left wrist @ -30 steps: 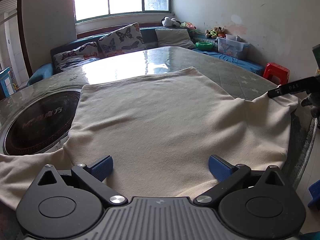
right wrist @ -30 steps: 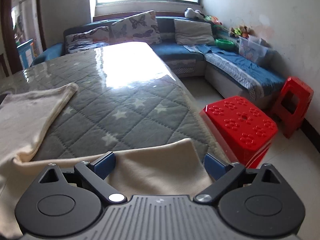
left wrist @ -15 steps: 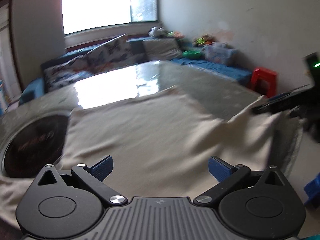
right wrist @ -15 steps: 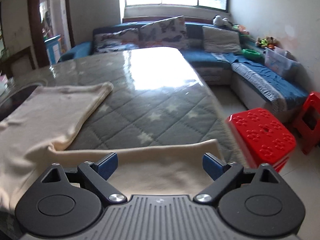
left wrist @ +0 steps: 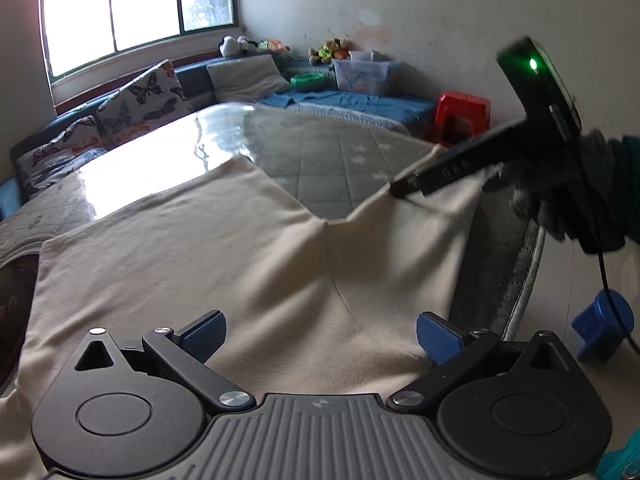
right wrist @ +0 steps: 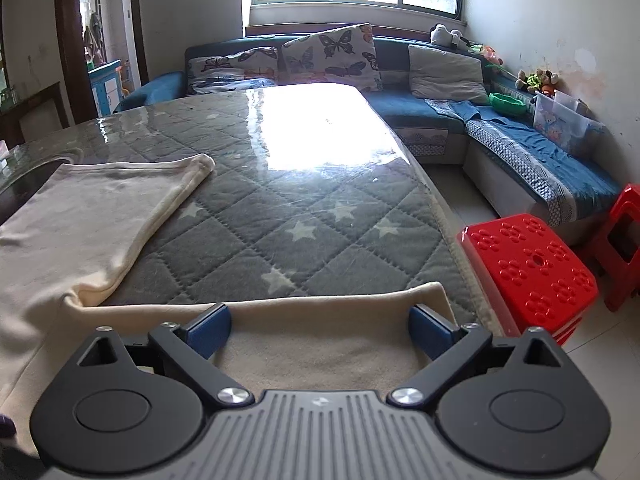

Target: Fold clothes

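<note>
A cream garment [left wrist: 200, 248] lies spread on the quilted, glass-topped table [left wrist: 340, 148]. My left gripper [left wrist: 320, 338] is open, its blue pads wide apart over the garment's near edge. My right gripper [left wrist: 408, 186], held by a gloved hand [left wrist: 560, 192], reaches the garment's right sleeve at the table's right edge, where the cloth peaks up to its tip. In the right wrist view this gripper [right wrist: 319, 328] is open, and the sleeve [right wrist: 320, 344] runs flat between its pads. The garment's body [right wrist: 80, 216] lies to the left.
A dark round hob [left wrist: 12, 304] is set into the table at the left, partly under the cloth. Red stools [right wrist: 528, 256] and a blue stool [left wrist: 604, 324] stand on the floor to the right. A blue sofa [right wrist: 520, 148] wraps the far side.
Both views have swung: the right gripper has turned left toward the table and now sits higher and closer in the left view. The sleeve looks raised toward its tip. Both stay open.
</note>
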{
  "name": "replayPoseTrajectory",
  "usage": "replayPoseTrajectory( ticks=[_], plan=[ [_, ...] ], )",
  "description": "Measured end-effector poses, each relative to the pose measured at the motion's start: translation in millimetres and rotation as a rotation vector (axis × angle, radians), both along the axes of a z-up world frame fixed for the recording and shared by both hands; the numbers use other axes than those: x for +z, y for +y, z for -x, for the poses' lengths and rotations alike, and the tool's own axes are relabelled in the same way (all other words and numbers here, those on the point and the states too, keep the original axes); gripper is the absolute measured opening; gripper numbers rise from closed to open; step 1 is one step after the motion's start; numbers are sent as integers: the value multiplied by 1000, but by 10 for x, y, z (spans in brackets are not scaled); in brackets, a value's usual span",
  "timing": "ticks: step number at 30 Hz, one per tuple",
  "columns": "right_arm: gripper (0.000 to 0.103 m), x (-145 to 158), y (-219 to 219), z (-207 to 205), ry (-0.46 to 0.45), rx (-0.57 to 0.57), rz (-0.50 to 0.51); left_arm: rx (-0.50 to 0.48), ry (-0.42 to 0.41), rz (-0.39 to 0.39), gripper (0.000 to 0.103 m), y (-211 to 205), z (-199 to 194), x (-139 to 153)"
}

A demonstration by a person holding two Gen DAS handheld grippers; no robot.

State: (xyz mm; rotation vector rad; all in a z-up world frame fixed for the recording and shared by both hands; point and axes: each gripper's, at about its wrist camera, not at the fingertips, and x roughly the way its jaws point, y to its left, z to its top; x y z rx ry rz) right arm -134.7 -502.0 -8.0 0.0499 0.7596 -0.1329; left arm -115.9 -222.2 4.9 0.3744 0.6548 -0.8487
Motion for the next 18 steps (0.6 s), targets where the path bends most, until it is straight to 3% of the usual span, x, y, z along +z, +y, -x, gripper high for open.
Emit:
replayPoseTrajectory(
  ticks=[9,18],
  plan=[
    [99,31,-14,-107,-6,13,7,6,13,14,103,25,-16,35],
    [99,50,215,169,28,148,-1,98,-28,62,103,245,-329,282]
  ],
)
